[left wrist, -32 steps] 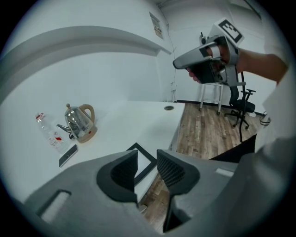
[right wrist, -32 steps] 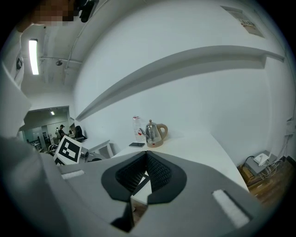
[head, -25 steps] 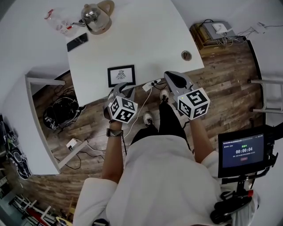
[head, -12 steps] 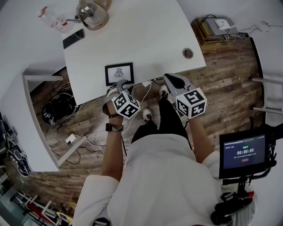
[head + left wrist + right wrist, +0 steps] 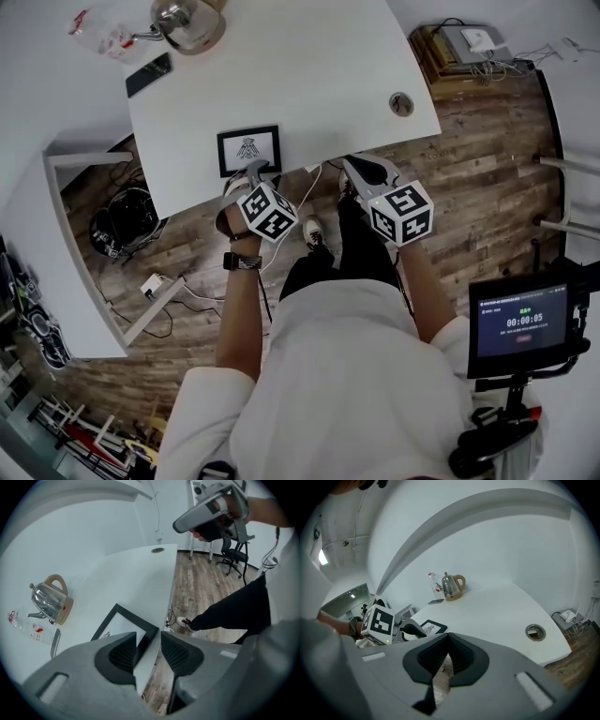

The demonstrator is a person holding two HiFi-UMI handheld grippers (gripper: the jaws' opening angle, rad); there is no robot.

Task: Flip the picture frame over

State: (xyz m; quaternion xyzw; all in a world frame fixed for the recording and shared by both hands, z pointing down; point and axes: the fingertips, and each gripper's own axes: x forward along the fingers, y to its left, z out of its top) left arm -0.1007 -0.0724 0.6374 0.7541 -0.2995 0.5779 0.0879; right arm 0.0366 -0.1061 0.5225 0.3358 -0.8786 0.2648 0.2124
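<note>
Picture frame (image 5: 248,150) corner shows between the left gripper's (image 5: 149,639) opening jaws, whose pads are not pressing it. The frame lies face up by the white table's (image 5: 319,75) front edge. The right gripper (image 5: 446,637), jaws together and empty, hovers beside that edge. A kettle (image 5: 187,21) and a phone (image 5: 148,75) sit far back.

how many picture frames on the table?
1. The frame lies picture-up by the table's near edge, toward its left corner. No other shows in any view, though bits of the table are blocked.
</note>
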